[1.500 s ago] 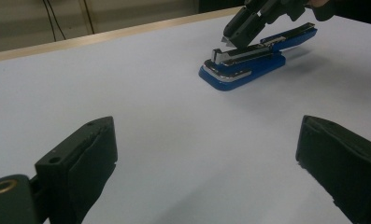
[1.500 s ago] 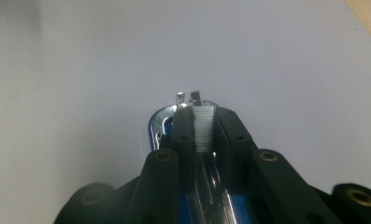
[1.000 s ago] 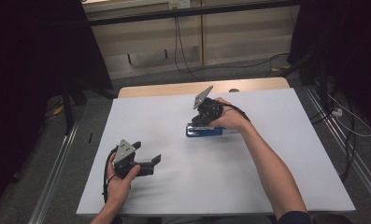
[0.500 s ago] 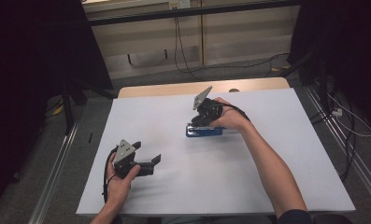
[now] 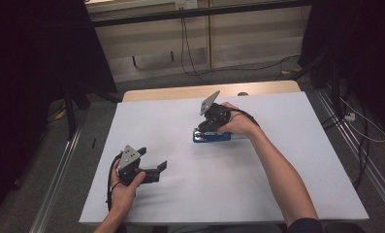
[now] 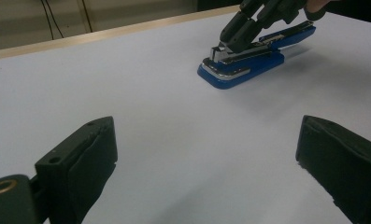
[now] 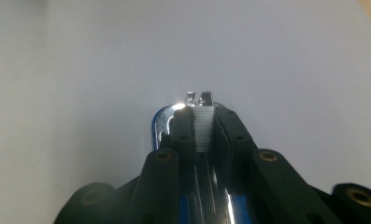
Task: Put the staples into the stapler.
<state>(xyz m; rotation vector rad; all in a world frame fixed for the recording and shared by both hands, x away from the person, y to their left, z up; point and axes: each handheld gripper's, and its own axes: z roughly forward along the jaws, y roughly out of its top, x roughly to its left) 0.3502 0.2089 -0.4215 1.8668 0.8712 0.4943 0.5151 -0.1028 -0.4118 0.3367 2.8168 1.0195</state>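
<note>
A blue stapler [image 5: 213, 137] with chrome parts lies near the middle of the white table [image 5: 287, 116], its top arm raised toward the back. My right gripper [image 5: 202, 130] points down at its front end. In the right gripper view its jaws [image 7: 204, 119] are shut on a silvery strip of staples [image 7: 204, 126] above the stapler's chrome nose [image 7: 160, 122]. My left gripper [image 5: 152, 158] rests at the near left, open and holding nothing. In the left gripper view its jaws [image 6: 206, 156] stand wide apart over bare table, with the stapler [image 6: 241, 65] and the right gripper [image 6: 237, 35] farther off.
A wooden strip [image 5: 180, 93] runs along the table's far edge. Beyond it stand wall panels with hanging cables [image 5: 185, 43]. Metal rails [image 5: 355, 145] flank the table on both sides. White table surface lies between the two grippers.
</note>
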